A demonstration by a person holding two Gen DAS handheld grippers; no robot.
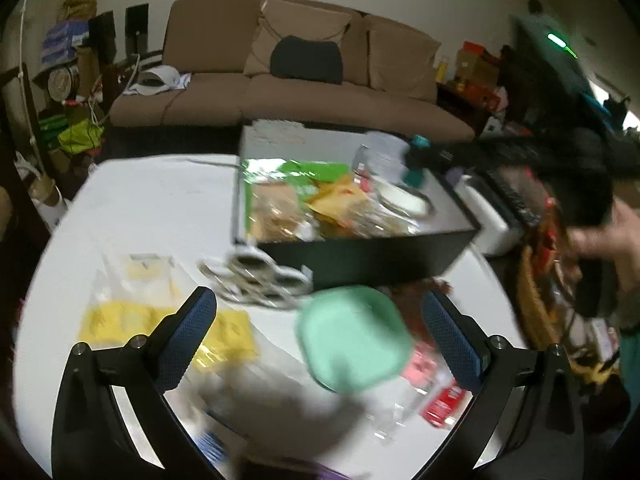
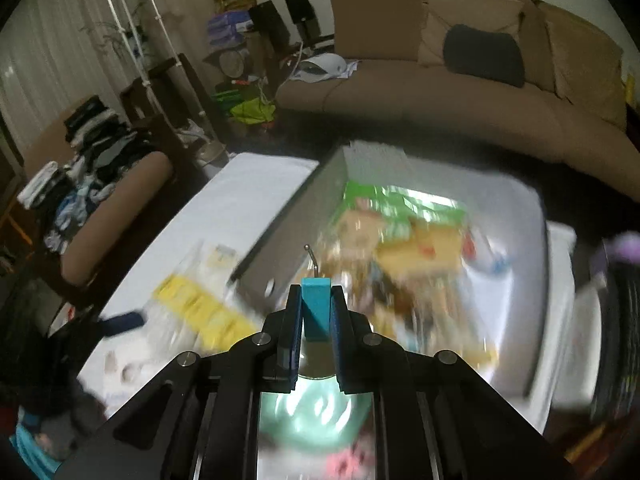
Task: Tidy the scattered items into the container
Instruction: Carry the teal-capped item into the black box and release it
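A black box with a pale inside stands on the white table and holds green and yellow snack packets. My left gripper is open, low over a mint green lid, yellow packets and scissors. My right gripper is shut on a teal block with a thin metal hook, held over the box. It also shows in the left wrist view, above the box's far right.
Red packets and clear plastic lie at the front right of the table. A white appliance stands right of the box. A brown sofa is behind. Both views are blurred.
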